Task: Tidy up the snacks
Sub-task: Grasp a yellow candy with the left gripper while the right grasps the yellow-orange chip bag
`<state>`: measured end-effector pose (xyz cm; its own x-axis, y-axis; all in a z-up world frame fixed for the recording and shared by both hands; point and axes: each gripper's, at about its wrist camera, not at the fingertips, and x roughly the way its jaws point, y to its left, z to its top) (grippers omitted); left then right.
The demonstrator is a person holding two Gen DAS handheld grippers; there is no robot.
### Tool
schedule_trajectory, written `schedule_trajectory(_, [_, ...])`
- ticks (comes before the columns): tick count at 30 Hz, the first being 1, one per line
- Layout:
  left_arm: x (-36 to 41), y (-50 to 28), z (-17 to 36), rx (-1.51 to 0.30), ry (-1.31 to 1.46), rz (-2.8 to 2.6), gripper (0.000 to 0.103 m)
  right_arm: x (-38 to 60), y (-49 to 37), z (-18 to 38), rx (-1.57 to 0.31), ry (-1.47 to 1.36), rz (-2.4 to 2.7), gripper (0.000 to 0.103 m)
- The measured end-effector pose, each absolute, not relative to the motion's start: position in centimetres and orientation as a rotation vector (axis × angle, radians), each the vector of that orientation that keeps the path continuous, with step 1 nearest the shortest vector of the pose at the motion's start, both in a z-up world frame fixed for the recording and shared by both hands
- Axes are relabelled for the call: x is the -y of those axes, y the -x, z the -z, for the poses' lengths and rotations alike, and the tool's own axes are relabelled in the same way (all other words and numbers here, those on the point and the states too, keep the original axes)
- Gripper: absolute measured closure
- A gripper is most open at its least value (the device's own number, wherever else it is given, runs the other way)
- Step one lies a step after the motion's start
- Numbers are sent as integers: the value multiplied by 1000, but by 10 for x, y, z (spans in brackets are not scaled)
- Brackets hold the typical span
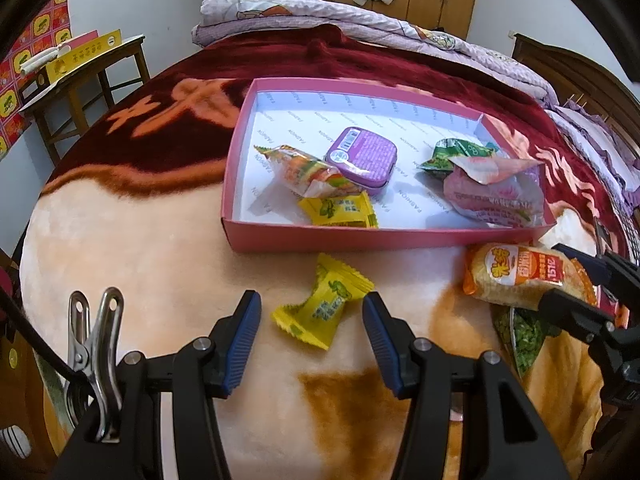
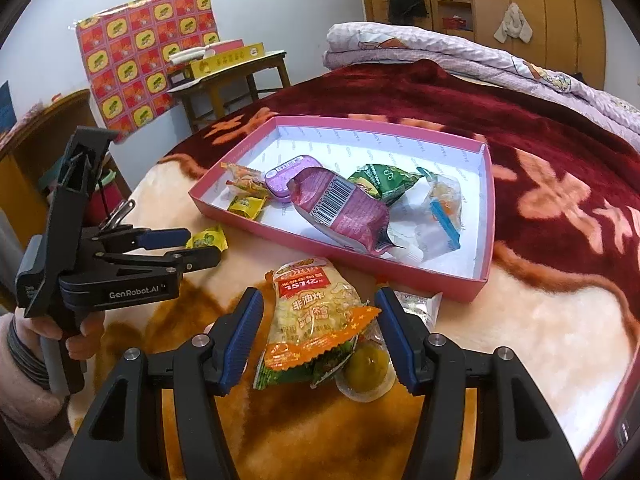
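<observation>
Two black hand-held gripper bodies (image 1: pixel 312 332) (image 2: pixel 320 336) with ribbed blue pads, silver screws, white "GenRobot.AI" lettering; pale fuzzy sleeve (image 2: pixel 24 400).

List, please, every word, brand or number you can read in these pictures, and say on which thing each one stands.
"GenRobot.AI": on the body of the left hand-held gripper.
"FASHION": printed again and again on the white lining of the pink box.
"151亿": on the red label of the orange snack packet.
"非油炸": on the same packet, lower down.
Barcode digits on the purple pouch: too blurred to read surely.
Print on the yellow candy and purple tin: too small.
</observation>
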<state>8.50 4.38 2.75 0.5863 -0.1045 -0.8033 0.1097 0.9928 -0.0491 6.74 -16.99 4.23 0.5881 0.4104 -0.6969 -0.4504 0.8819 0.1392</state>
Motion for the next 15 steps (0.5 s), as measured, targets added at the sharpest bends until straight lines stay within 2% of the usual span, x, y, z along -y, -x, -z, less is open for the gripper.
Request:
schedule_trajectory(3, [-40,-86,-27,-930,-24,121,48,169,-70,-40,-799,56,-502,43])
schedule_trajectory(12, [-33,-82,-25,-917,-61,128,66,166,-73,-34,-812,52,-496,43])
schedule_trajectory(15, [-33,-81,-25,-915,-61,128,67,166,-73,-33,-814,44,-491,43])
